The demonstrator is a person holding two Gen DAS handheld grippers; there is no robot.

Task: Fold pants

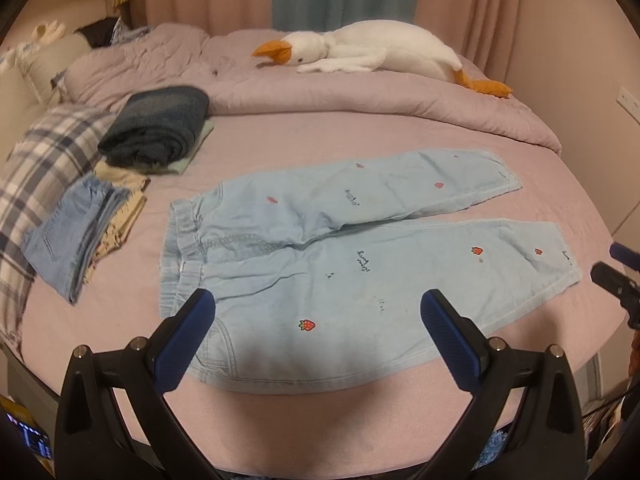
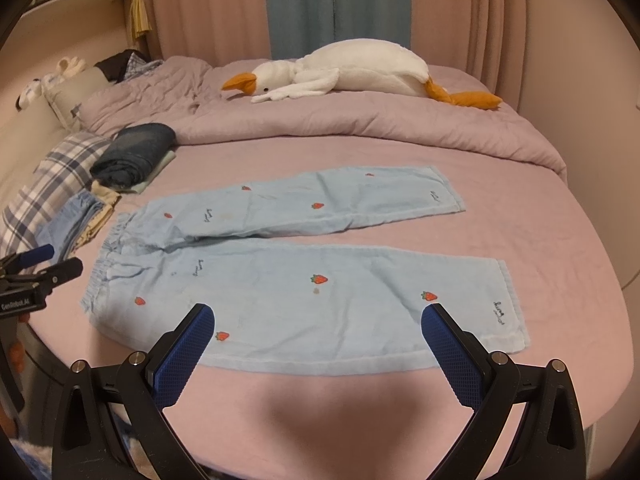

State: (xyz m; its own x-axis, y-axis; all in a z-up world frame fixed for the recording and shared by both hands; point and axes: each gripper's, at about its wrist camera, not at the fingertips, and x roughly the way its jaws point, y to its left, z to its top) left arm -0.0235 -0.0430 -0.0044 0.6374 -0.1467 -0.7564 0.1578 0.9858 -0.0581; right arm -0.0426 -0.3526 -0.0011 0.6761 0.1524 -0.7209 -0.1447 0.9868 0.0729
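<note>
Nothing of the folding looks done yet: the pants (image 1: pixel 320 264) lie spread flat and unfolded on the pink bed sheet (image 1: pixel 320 424), both legs laid out full length and slightly splayed, with no crease or doubled layer to be seen. By my reading, the whole job remains: bring one leg over the other, then fold along the length.

Going left to right in the left wrist view, the checked pillow (image 1: pixel 44 176) sits at the bed's left edge, with a stack of folded clothes (image 1: pixel 84 232) just beside it and a rolled dark garment (image 1: pixel 156 124) behind. Then comes the elastic waistband (image 1: pixel 176 248) of the pants, the seat, and the two legs running off to the right, ending in the hems (image 1: pixel 560 256). So the long axis runs left to right across the bed, waist to the left and cuffs to the right, with the near leg close to the bed's front edge. A plush goose (image 1: pixel 360 50) lies on the quilt (image 1: pixel 360 92) well behind.

The left gripper (image 1: pixel 318 312) hovers over the seat and upper near leg with its jaws spread wide, holding nothing. The right gripper (image 2: pixel 318 320) hangs over the lower near leg toward the cuff, likewise wide apart and empty.
</note>
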